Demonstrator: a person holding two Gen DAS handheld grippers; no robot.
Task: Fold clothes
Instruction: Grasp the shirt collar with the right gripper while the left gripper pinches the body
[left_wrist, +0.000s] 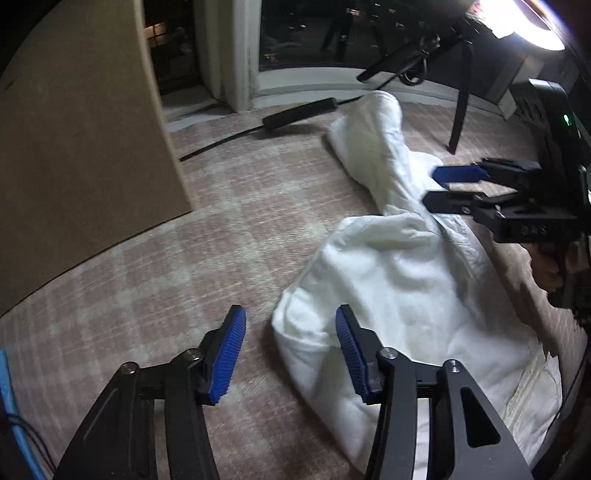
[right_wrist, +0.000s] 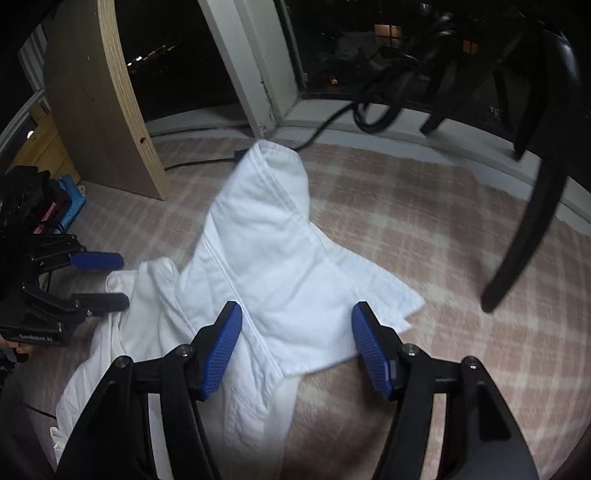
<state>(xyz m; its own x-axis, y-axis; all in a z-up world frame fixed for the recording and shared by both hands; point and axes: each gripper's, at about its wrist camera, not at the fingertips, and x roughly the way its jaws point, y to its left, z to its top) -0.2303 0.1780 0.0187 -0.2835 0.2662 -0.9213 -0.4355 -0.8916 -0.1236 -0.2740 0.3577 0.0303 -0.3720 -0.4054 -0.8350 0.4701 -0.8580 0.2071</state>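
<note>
1. Fingers of the left gripper (left_wrist: 290, 350) stand apart over the near edge of the white garment (left_wrist: 399, 280), with nothing pinched between the blue pads; one pad hangs over bare carpet, the other over cloth.

2. Right gripper (right_wrist: 295, 347) likewise has its fingers spread, wider than the left pair, straddling a seamed panel of the garment (right_wrist: 258, 258) without pressing on it. In the left wrist view the same gripper (left_wrist: 436, 188) shows from the side above the cloth, jaws parted and empty.

3. Garment lies on the pink plaid carpet (right_wrist: 443, 240), between the two grippers. It looks like white trousers or a similar piece: one long tube stretches away toward the window, a flap juts out to the right in the right wrist view, and rumpled layers bunch under the left gripper (right_wrist: 99, 280).

4. Progress, as I judge it: the piece is roughly laid out but not yet folded neatly. Creases, the stray flap and the bunched near end remain to be smoothed, and the long tube is yet to be brought over.

5. Farther off, a black chair leg (right_wrist: 517, 258) stands on the carpet, a wooden panel (left_wrist: 81, 155) leans at the left, and a black cable (left_wrist: 229, 138) runs before the dark window (right_wrist: 177, 55).
</note>
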